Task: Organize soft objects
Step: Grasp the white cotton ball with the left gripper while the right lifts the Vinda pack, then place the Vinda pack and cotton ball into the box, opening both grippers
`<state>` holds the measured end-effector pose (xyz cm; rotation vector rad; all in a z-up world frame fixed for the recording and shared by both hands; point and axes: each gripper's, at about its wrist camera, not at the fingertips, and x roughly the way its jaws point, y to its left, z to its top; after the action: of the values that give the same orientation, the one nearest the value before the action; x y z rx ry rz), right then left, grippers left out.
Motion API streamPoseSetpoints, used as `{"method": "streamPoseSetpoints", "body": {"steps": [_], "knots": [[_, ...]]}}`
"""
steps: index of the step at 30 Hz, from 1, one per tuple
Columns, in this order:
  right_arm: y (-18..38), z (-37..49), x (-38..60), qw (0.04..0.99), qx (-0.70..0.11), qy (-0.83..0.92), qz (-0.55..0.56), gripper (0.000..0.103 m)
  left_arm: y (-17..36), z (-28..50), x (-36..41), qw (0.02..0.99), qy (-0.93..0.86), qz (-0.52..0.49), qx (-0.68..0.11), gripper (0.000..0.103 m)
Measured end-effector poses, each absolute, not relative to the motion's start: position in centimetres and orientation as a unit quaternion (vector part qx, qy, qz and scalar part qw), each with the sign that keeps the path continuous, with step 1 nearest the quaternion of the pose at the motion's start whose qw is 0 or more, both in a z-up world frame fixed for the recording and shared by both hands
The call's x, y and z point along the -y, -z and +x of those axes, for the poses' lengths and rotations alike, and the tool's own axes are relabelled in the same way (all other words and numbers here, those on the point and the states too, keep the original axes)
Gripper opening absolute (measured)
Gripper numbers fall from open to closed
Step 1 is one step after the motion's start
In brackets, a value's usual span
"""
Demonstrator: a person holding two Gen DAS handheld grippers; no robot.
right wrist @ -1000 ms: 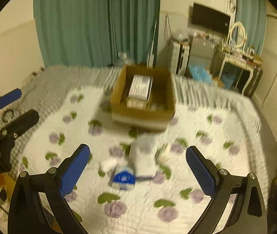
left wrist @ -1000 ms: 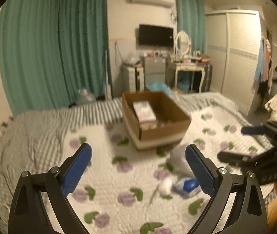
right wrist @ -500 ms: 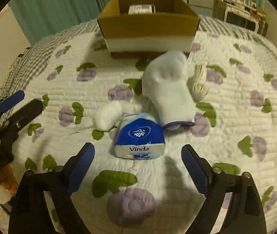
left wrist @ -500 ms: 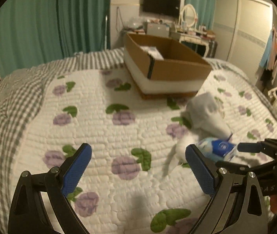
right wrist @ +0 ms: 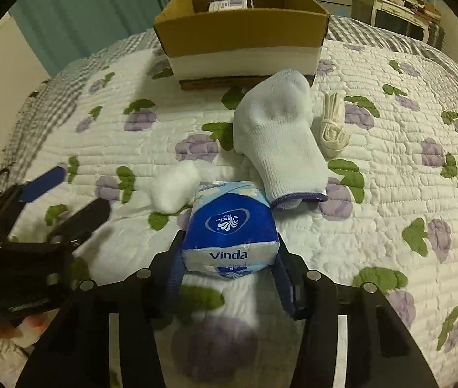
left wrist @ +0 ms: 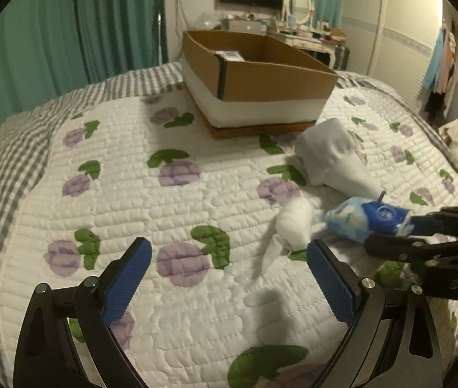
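Right now we have the right tongs [right wrist: 229, 258] closed on the near end of the blue tissue pack [right wrist: 229, 226], which lies on the quilted bed [right wrist: 390, 177] just short of the white sock [right wrist: 277, 142], while the left tongs [left wrist: 225, 278] hang wide apart over bare quilt, holding nothing. Our main worry is the grip itself: the pads pinch only the back edge of a soft, plastic-wrapped pack, so as we lift, its front end may droop and the film may slide out from between the pads. Squeezing harder could simply crush the tissues and let the pack squirm sideways. A second risk sits right beside it: the small white cotton wad [right wrist: 174, 190] looks to be touching the pack's left side and the sock's cuff lies close to its far corner, so a low, dragging lift could nudge either one along the quilt. The cardboard box [right wrist: 242, 29] stands well beyond the sock, with something already lying inside, and we judge it the likely place for the pack; carrying it too low could clip the front wall and knock the pack loose. The folded cream cloth [right wrist: 332, 126] to the right of the sock is out of the way. Our left tongs are near the wad, so the two tools could bump if both move inward together.
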<state>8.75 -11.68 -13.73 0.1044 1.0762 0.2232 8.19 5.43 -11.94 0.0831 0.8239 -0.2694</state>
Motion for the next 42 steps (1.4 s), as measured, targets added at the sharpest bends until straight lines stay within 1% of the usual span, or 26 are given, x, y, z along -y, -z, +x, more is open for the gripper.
{"method": "streamPoseSetpoints", "body": {"steps": [11,14,16,18,20,21,22,23,24,25,26,27,28,35,42], "knots": [[7.6,7.1,13.4,0.893,-0.436,-0.101,0.042,0.047,11.9,9.0,-2.6,0.897,0.148,0.053,-0.413,0.096],[6.4,7.2,14.3,0.903,-0.418,-0.094,0.045,0.047,12.5,10.0,-1.3,0.889,0.146,0.055,-0.431,0.096],[6.4,7.8,15.4,0.902,-0.419,-0.090,0.059,0.047,13.0,10.6,-0.7,0.884,0.148,0.055,-0.440,0.096],[7.0,8.3,16.3,0.899,-0.426,-0.080,0.071,0.047,13.6,11.2,0.1,0.880,0.152,0.065,-0.446,0.085],[7.6,8.7,16.9,0.896,-0.432,-0.074,0.073,0.047,14.1,11.6,0.6,0.875,0.156,0.070,-0.453,0.084],[8.0,8.9,17.0,0.894,-0.435,-0.073,0.076,0.047,14.4,11.9,0.7,0.873,0.158,0.070,-0.457,0.079],[8.3,9.1,17.1,0.893,-0.438,-0.070,0.075,0.047,14.7,12.1,0.9,0.870,0.158,0.070,-0.462,0.074],[8.5,9.2,17.2,0.892,-0.440,-0.068,0.073,0.047,15.0,12.3,1.1,0.867,0.159,0.070,-0.467,0.061],[8.8,9.4,17.2,0.892,-0.442,-0.066,0.070,0.047,15.5,12.6,1.2,0.862,0.162,0.071,-0.475,0.057],[9.0,9.5,17.1,0.891,-0.444,-0.066,0.069,0.047,15.7,12.7,1.3,0.858,0.164,0.071,-0.481,0.056],[9.1,9.6,17.2,0.890,-0.445,-0.067,0.068,0.047,16.0,12.8,1.4,0.855,0.165,0.071,-0.486,0.048],[9.3,9.6,17.1,0.890,-0.447,-0.066,0.065,0.047,16.0,12.9,1.4,0.855,0.165,0.070,-0.486,0.036],[9.4,9.7,17.1,0.890,-0.448,-0.065,0.064,0.047,15.9,12.8,1.3,0.856,0.168,0.069,-0.485,0.033],[8.7,9.1,17.2,0.892,-0.443,-0.065,0.065,0.047,14.5,11.7,0.9,0.862,0.170,0.058,-0.475,0.033],[5.4,7.4,16.6,0.907,-0.410,-0.070,0.057,0.047,9.5,9.5,0.1,0.889,0.155,0.058,-0.426,0.033]]}}
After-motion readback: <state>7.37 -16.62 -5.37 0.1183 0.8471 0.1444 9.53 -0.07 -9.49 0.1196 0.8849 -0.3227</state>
